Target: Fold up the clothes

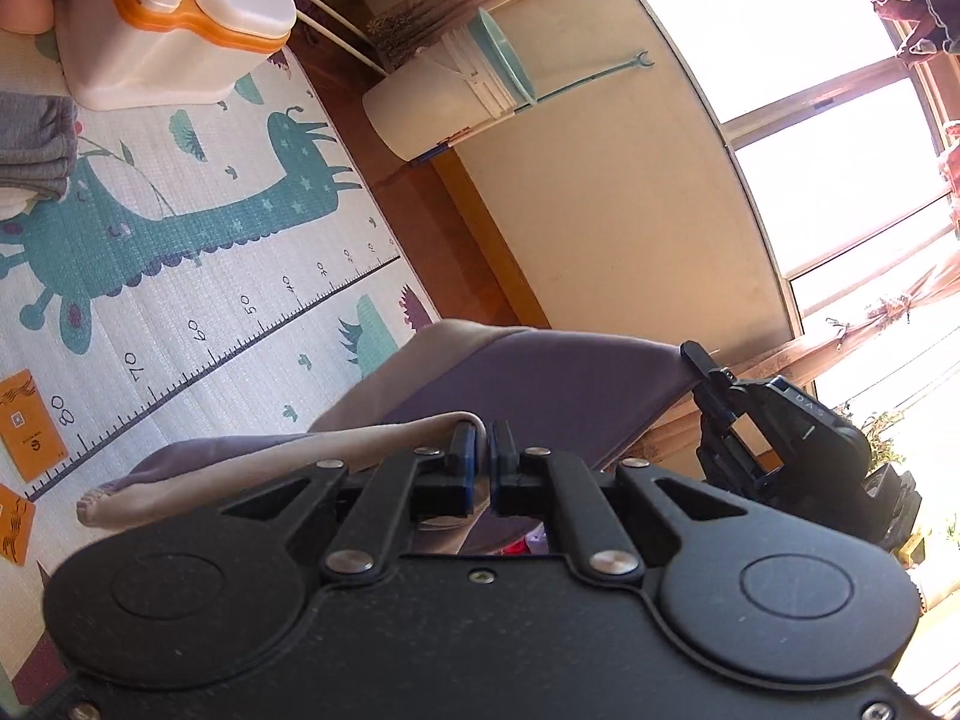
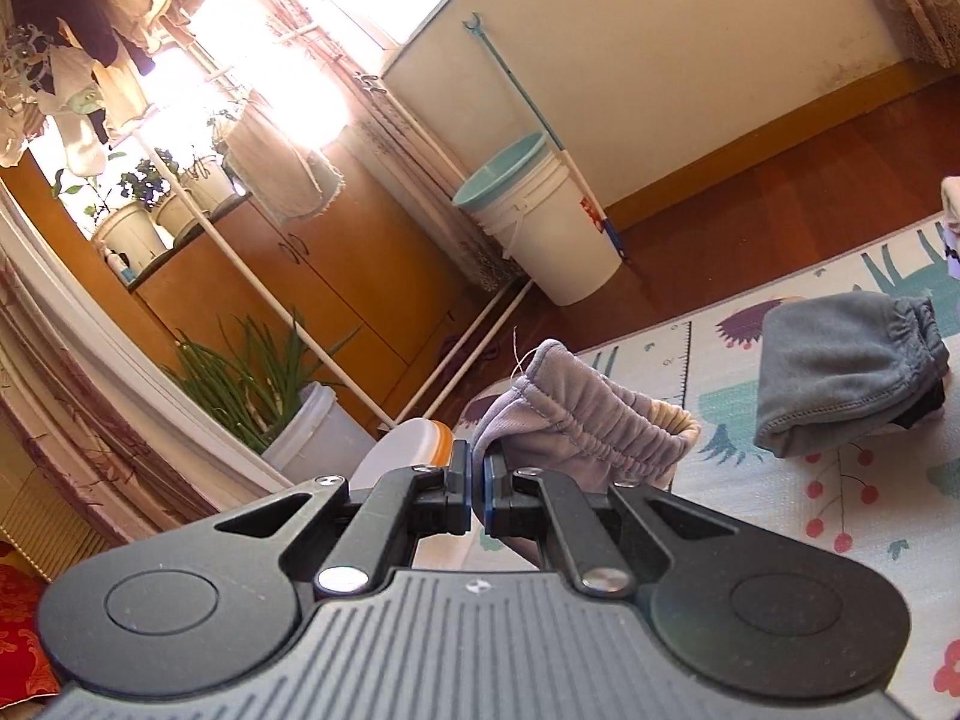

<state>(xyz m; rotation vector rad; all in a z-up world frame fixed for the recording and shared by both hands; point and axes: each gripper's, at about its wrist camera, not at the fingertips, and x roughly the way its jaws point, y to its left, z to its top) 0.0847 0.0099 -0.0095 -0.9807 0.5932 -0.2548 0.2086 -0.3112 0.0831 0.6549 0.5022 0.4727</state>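
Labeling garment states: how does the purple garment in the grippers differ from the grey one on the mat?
The purple garment is lifted, pinched by the right hand-held gripper and left hand-held gripper; the grey garment lies ungripped on the play mat. Purple hangs stretched between them; grey is folded into a compact bundle. Both show gathered elastic edges.

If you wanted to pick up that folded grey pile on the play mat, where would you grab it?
Probably the folded grey garment is best taken at its smooth folded edge, low on the side nearest the camera in the right wrist view, sliding under from the front. That edge is one neat thick fold, while the far end is bunchy elastic with loose layers that could spill open. Both tools are busy holding the lilac garment.
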